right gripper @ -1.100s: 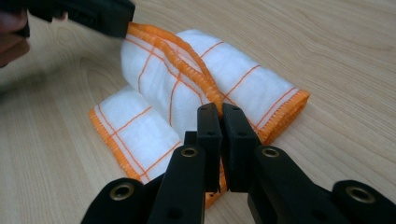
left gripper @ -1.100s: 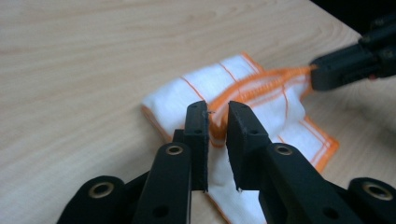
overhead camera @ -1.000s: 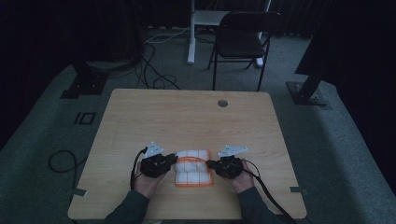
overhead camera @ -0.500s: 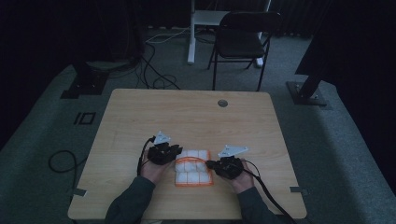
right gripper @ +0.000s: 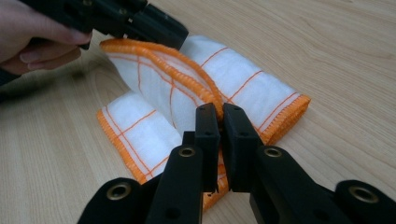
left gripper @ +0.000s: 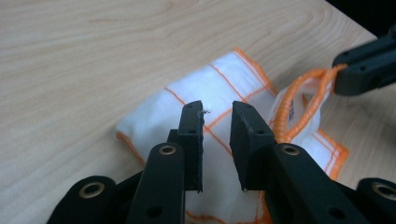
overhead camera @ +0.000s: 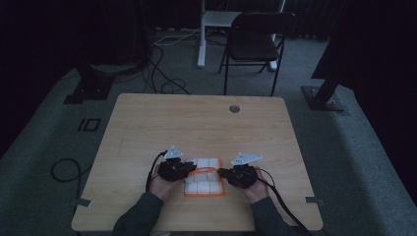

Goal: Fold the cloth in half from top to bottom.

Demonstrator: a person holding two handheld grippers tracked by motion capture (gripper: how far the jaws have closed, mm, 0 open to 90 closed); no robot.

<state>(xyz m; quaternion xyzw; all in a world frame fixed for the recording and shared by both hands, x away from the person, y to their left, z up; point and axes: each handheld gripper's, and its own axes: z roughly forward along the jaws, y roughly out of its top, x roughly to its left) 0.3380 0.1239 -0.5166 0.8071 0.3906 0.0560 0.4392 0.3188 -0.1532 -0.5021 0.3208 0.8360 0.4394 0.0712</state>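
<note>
A white cloth [overhead camera: 204, 187] with orange grid lines and an orange hem lies folded on the wooden table [overhead camera: 196, 123] near its front edge. My right gripper [overhead camera: 221, 173] is shut on the hem at the cloth's right side and holds that edge lifted off the rest of the cloth [right gripper: 247, 79]; its jaws [right gripper: 220, 109] pinch the orange border. My left gripper [overhead camera: 192, 169] hovers over the cloth's left part [left gripper: 187, 93], open, with a narrow gap [left gripper: 217, 109] and nothing between the fingers. The right gripper [left gripper: 343, 74] shows far off in the left gripper view, holding the orange hem.
A round cable hole [overhead camera: 234, 108] sits near the table's far edge. Behind the table stand a black folding chair [overhead camera: 255, 44] and a white post [overhead camera: 201, 34]. Cables [overhead camera: 167, 83] and dark stand bases [overhead camera: 93, 86] lie on the grey floor.
My left gripper has shifted a little to the right, from beside the cloth to over its left part. The right gripper has stayed put.
</note>
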